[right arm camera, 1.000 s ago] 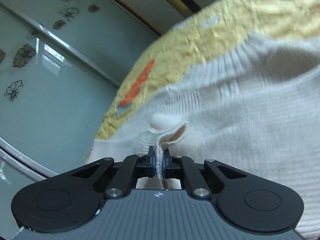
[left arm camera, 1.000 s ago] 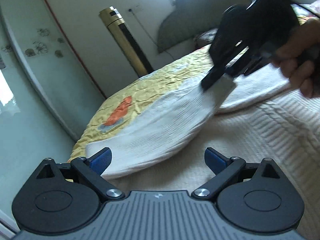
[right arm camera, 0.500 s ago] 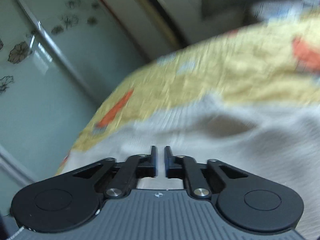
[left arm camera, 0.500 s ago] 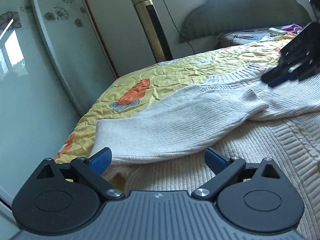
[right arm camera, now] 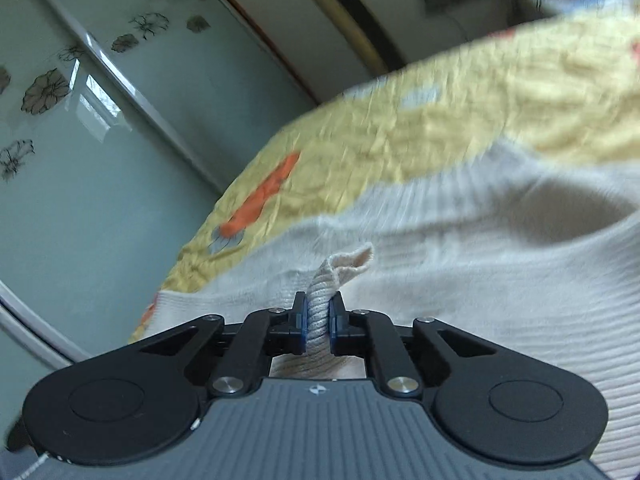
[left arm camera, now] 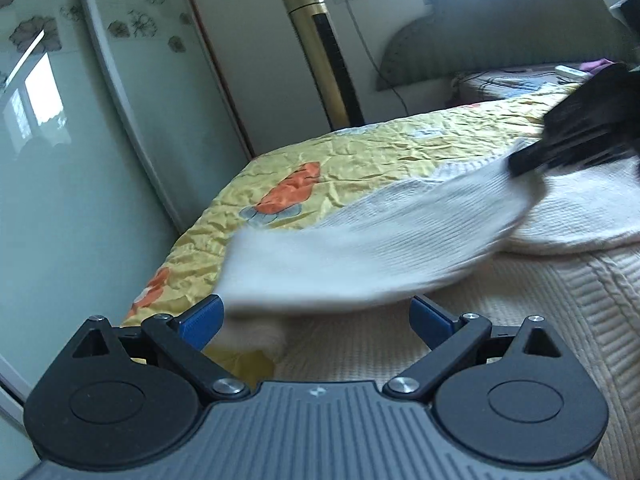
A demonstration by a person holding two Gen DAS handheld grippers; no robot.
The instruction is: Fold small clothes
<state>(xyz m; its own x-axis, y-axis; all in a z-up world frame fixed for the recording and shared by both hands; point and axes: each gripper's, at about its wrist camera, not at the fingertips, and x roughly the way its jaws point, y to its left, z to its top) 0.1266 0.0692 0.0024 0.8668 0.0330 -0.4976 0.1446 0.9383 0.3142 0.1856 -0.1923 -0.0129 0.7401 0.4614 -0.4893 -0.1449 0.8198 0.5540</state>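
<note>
The left gripper [left arm camera: 316,318] hung wide open and empty over the cream sweater [left arm camera: 500,320] on the bed's yellow quilt [left arm camera: 360,160], while the right gripper [right arm camera: 319,314], jaws just closed again, pinched its raised sleeve [left arm camera: 360,248].

Cream ribbed knit sweater [left arm camera: 400,248] on crinkled yellow satin bedspread [left arm camera: 360,160] with orange prints. Gold-and-black tower fan [left arm camera: 320,52]; pale green glass doors [left arm camera: 80,160] with floral decals.
</note>
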